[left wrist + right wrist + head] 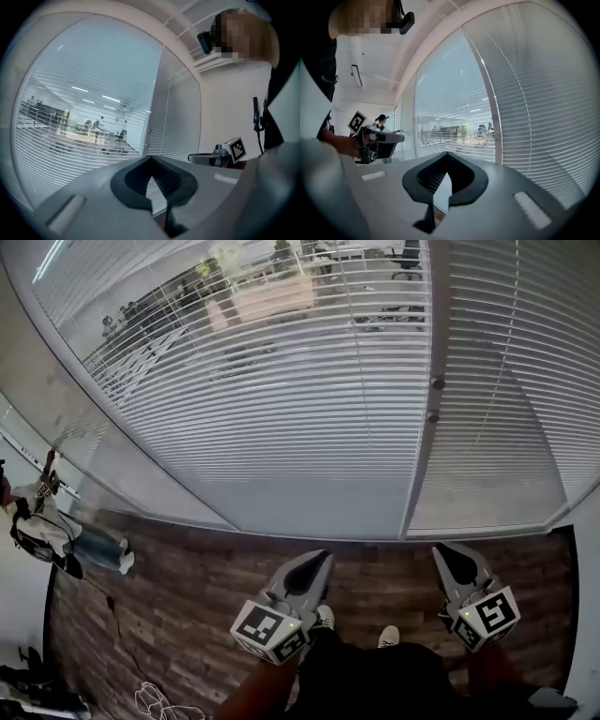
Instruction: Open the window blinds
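White slatted blinds (281,418) hang behind a glass wall ahead of me. On the left panel the slats are tilted enough to show an office beyond. The right panel's blinds (525,390) are turned closed. A grey frame post (424,446) with two small knobs (437,383) separates the panels. My left gripper (323,557) points level at the left panel, shut and empty, well short of the glass. My right gripper (442,549) points at the post's foot, shut with nothing in it. Both panels also show in the left gripper view, blinds (84,140), and in the right gripper view, blinds (543,117).
Wood-pattern floor (187,615) runs up to the glass. Another person (47,531) stands at the far left by the wall. Loose cables (159,699) lie on the floor at lower left. A white wall (589,596) closes off the right side.
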Action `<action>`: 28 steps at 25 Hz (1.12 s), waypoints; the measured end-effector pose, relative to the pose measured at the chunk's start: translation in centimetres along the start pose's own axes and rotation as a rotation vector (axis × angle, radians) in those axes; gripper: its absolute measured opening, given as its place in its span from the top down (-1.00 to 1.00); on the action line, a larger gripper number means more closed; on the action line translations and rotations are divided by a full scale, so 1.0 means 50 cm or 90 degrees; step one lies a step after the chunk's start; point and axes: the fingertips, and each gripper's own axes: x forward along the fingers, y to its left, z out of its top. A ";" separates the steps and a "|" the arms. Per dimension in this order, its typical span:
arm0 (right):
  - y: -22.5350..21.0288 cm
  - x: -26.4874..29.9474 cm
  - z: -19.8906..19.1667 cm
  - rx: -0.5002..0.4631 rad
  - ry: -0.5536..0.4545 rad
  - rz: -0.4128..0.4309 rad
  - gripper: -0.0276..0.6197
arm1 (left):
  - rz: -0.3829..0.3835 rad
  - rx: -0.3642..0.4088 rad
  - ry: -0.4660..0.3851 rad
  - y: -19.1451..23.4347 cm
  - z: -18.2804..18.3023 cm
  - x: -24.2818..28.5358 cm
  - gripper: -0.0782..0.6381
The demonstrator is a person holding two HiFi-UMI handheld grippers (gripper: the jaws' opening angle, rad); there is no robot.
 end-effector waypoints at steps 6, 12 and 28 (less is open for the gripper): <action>0.038 -0.002 -0.015 0.006 -0.007 -0.021 0.84 | -0.022 0.011 0.004 0.013 -0.007 -0.027 0.78; 0.066 0.040 -0.021 -0.003 -0.006 -0.076 0.84 | -0.058 0.020 0.004 0.072 0.009 -0.041 0.78; 0.118 0.129 0.014 -0.034 0.021 -0.143 0.84 | -0.087 0.021 -0.015 0.200 0.047 -0.064 0.78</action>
